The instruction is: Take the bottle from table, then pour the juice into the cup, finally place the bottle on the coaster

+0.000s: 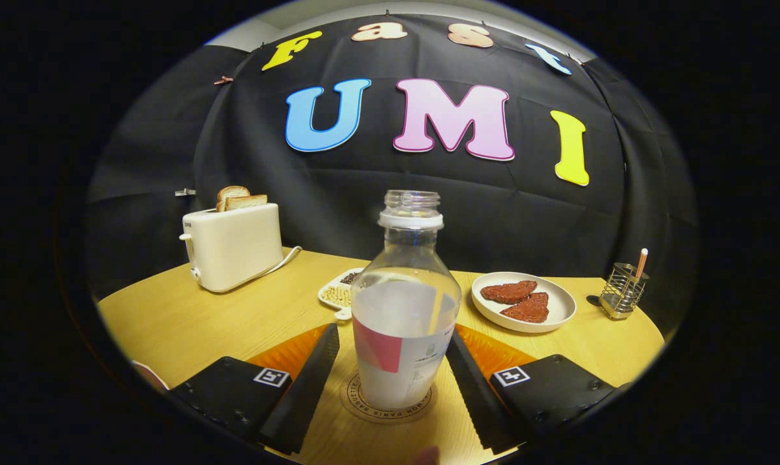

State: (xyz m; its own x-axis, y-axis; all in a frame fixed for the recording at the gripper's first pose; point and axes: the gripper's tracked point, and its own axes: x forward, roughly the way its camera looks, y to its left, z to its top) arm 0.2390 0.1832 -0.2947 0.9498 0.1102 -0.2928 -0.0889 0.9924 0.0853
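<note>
Bottle [406, 303], uncapped and upright, stands on the round coaster [357, 402] on the wooden bench [189, 323], between the fingers of the claw [393, 381], whose jaws are spread with a gap on each side of it. Printed round the coaster's rim, the words "PARIS BAGUETTE" can be partly read; the bottle's white and red label is too small to tell. Beyond the bottle sit a white toaster [233, 245] holding bread, a divided snack dish [339, 294], a plate [558, 316] with two reddish patties [519, 300] and a wire holder [622, 290].
</note>
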